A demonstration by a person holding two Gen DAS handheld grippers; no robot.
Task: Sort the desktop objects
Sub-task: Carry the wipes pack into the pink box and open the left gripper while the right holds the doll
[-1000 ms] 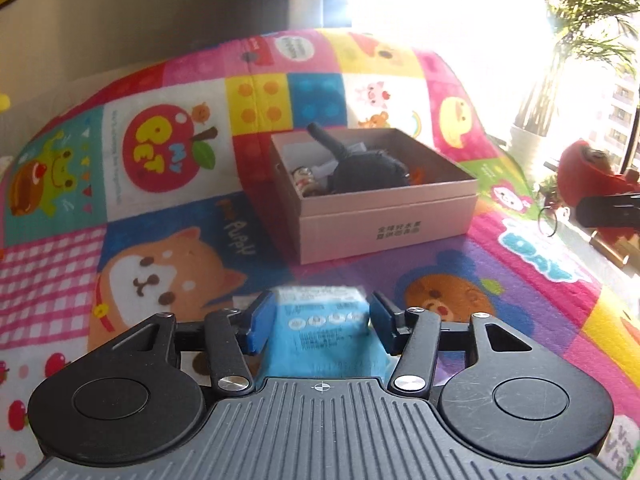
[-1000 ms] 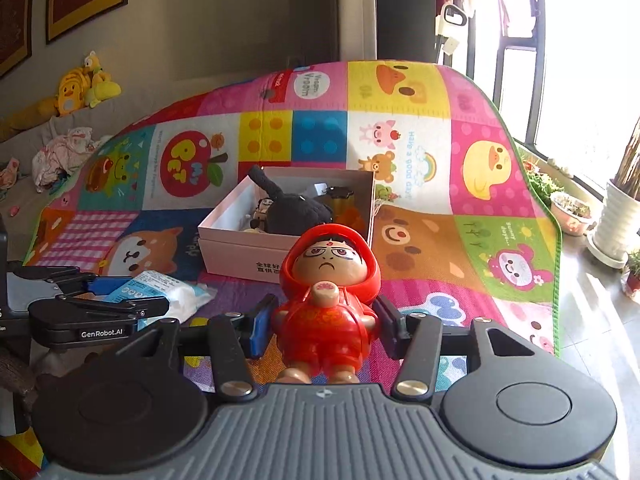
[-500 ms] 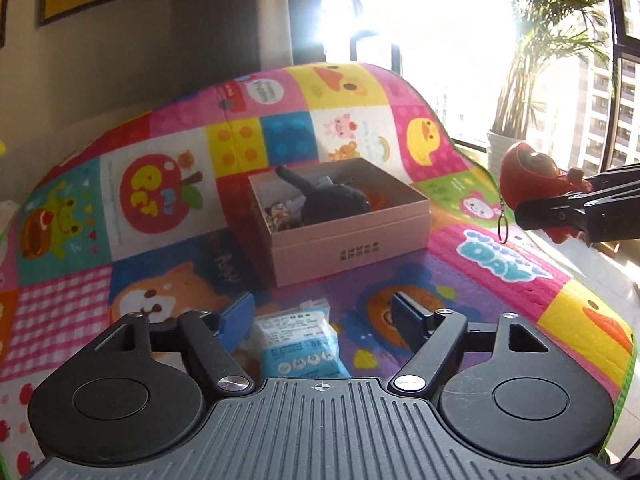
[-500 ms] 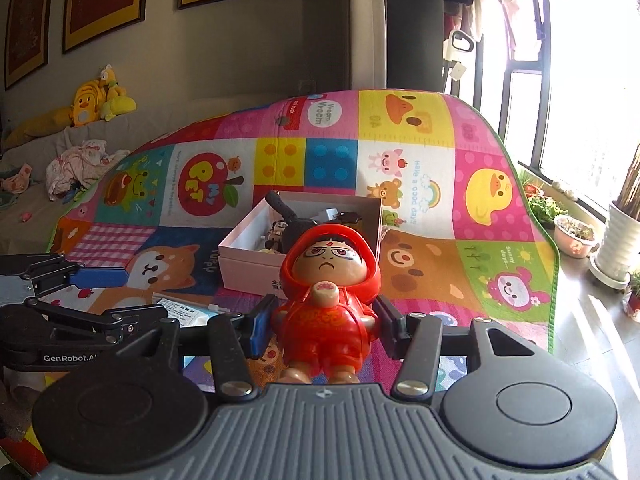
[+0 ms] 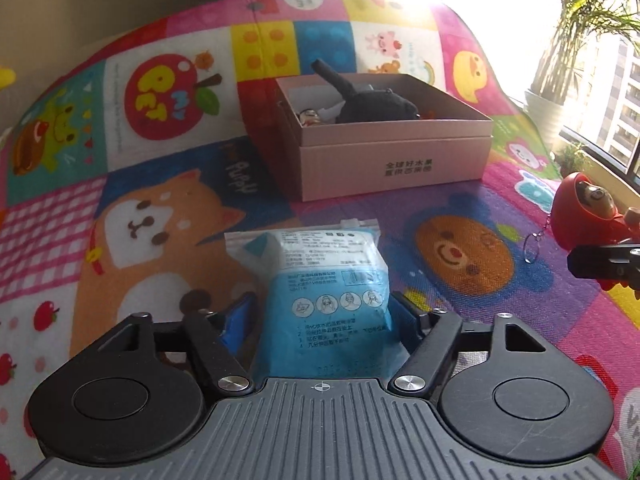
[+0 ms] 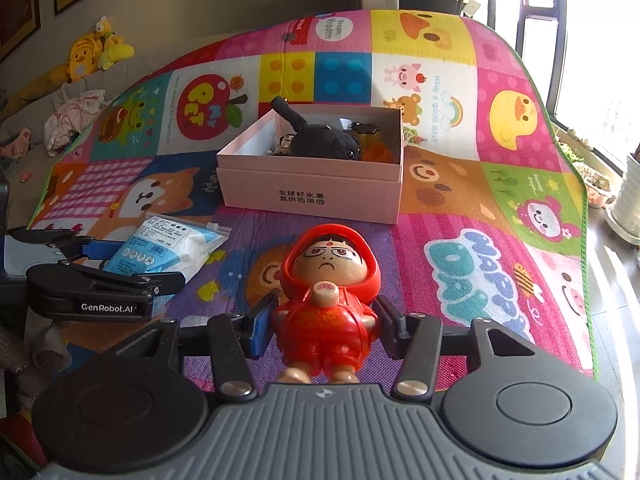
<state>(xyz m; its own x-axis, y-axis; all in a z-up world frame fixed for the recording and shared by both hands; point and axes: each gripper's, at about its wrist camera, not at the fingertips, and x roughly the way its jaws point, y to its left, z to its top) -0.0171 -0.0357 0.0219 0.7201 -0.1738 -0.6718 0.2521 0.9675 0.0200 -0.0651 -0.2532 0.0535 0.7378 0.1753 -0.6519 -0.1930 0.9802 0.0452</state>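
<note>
A blue and white mask packet [image 5: 324,280] lies on the colourful play mat [image 5: 160,208]. My left gripper [image 5: 324,312] straddles its near end. The jaws are closing, and a thin gap still shows at the left pad [image 5: 240,320]. From the right wrist view the packet [image 6: 168,248] and left gripper [image 6: 152,262] sit low on the left. My right gripper [image 6: 324,320] is shut on a red hooded doll [image 6: 328,280], held just above the mat. The doll [image 5: 588,208] also shows at the right edge of the left wrist view. A pink box [image 6: 312,192] stands ahead.
The pink box [image 5: 392,160] holds a black plush toy [image 5: 372,104] and small items. Potted plants [image 6: 628,200] and a window lie past the mat's right edge. Yellow plush toys [image 6: 96,52] and clothes sit on a sofa at far left.
The left gripper let go of the packet and spread wide. It has since come down around the packet with its jaws narrower. The right gripper, still holding the doll, has sunk towards the mat.
</note>
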